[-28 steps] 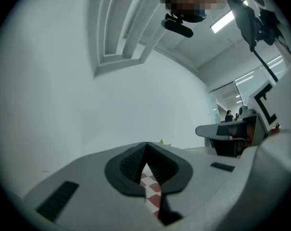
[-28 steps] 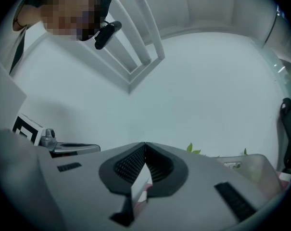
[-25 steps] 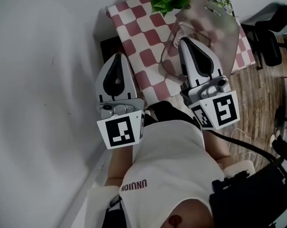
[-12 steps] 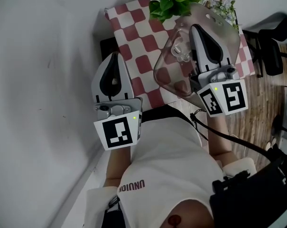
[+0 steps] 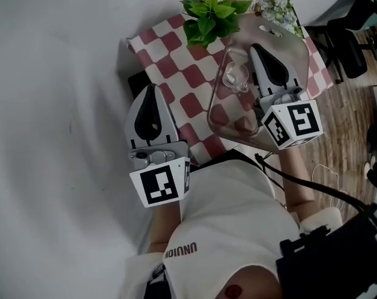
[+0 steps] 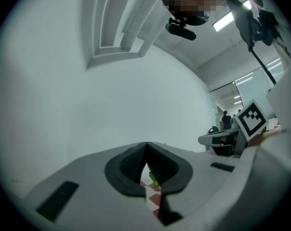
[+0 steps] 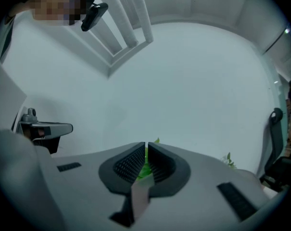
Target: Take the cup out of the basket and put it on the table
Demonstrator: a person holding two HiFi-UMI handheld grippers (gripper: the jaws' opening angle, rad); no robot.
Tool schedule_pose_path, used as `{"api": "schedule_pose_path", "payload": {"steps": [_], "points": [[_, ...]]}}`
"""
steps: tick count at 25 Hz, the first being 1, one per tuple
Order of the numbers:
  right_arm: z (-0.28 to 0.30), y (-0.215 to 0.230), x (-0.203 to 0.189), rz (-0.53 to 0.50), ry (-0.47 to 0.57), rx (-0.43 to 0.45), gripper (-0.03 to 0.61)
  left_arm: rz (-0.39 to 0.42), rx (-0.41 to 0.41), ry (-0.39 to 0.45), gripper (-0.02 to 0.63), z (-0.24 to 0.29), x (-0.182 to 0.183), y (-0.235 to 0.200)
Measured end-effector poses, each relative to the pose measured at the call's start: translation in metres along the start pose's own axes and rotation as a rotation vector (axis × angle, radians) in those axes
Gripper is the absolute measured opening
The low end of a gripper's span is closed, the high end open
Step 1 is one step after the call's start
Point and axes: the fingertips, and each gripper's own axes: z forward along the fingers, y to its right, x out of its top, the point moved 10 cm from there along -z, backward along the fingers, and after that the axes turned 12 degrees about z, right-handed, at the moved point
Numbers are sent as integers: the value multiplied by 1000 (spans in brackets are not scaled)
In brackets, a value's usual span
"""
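A clear plastic basket (image 5: 229, 120) lies over the right half of the red-and-white checked table (image 5: 169, 48), reaching its near edge. A small glass cup (image 5: 235, 76) lies inside it. My right gripper (image 5: 257, 48) reaches into the basket from the near side and is shut on its thin wall; in the right gripper view a pale sheet shows between the closed right gripper (image 7: 146, 146). My left gripper (image 5: 152, 87) hovers at the table's near left edge, shut and empty. In the left gripper view, checked cloth and a green leaf show past the closed left gripper (image 6: 146, 148).
A green potted plant (image 5: 207, 14) stands at the table's far side and white flowers (image 5: 276, 8) at the far right corner. A white wall runs along the left. An office chair (image 5: 350, 17) and wooden floor (image 5: 344, 142) lie to the right.
The right gripper and the basket have shifted together toward the table's near edge, and the cup inside has come into sight. The left gripper has moved slightly.
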Motion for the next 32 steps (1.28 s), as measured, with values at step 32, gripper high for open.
{"api": "schedule_pose_path", "payload": {"steps": [32], "points": [[51, 33, -82, -102, -552, -71, 271, -150, -203, -85, 9, 66, -50, -29]]}}
